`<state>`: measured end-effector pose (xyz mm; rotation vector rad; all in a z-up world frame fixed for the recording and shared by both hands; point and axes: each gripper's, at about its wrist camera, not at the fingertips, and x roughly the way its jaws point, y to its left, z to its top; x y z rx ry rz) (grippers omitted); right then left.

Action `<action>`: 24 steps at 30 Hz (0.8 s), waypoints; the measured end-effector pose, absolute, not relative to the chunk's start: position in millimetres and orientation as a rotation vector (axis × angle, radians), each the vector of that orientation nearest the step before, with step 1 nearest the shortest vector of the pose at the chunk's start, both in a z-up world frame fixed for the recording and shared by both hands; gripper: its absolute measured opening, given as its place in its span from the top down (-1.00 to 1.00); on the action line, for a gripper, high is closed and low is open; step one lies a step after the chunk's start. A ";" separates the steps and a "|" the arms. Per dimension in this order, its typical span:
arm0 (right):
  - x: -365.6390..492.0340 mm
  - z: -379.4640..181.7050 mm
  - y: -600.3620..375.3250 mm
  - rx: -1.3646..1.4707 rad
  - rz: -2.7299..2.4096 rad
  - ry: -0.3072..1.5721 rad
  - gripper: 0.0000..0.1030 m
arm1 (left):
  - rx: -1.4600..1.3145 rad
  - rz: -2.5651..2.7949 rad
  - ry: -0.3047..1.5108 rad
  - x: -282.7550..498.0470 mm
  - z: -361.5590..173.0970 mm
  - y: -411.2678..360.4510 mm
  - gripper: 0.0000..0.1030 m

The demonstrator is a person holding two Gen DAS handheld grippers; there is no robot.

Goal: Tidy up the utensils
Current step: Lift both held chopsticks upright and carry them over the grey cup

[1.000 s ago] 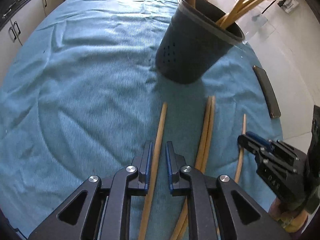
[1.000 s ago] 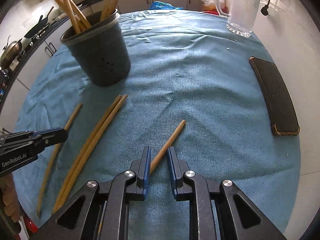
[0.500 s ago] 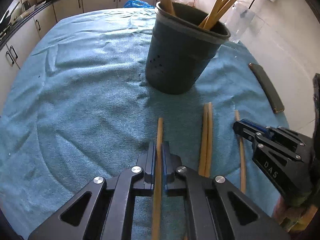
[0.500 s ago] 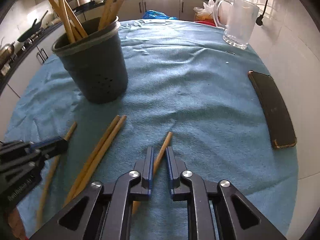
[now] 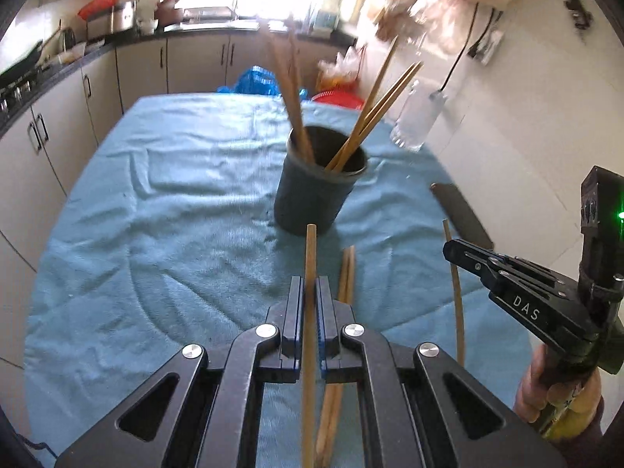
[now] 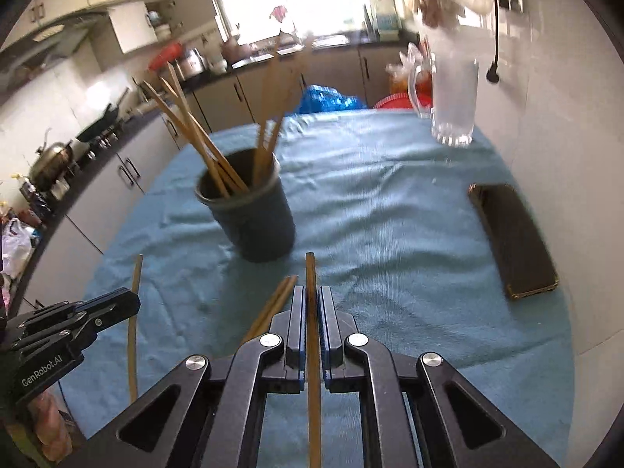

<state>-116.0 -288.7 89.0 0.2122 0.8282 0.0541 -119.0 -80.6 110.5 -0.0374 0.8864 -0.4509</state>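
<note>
A dark utensil holder [image 5: 318, 195] [image 6: 249, 214] with several wooden chopsticks stands mid-table on the blue cloth. My left gripper [image 5: 310, 284] is shut on a wooden chopstick [image 5: 310, 257] lifted off the cloth, tip toward the holder. My right gripper [image 6: 311, 296] is shut on another chopstick [image 6: 311, 273], also raised. A pair of chopsticks [image 5: 347, 273] [image 6: 279, 296] lies on the cloth between the grippers. The right gripper shows at the right of the left wrist view [image 5: 448, 249], and the left gripper at the left of the right wrist view [image 6: 132, 304].
A dark phone [image 6: 511, 241] [image 5: 460, 214] lies at the cloth's right edge. A glass mug [image 6: 452, 105] [image 5: 417, 121] stands at the far right. Kitchen cabinets [image 5: 78, 89] and a counter lie beyond the table.
Both grippers closed on their chopsticks and lifted them off the cloth. Both views rose and tilted up, showing the holder farther away.
</note>
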 end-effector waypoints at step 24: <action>-212.1 155.3 -269.3 0.130 0.109 0.606 0.87 | 0.025 -0.480 0.645 -219.4 171.2 -68.8 0.90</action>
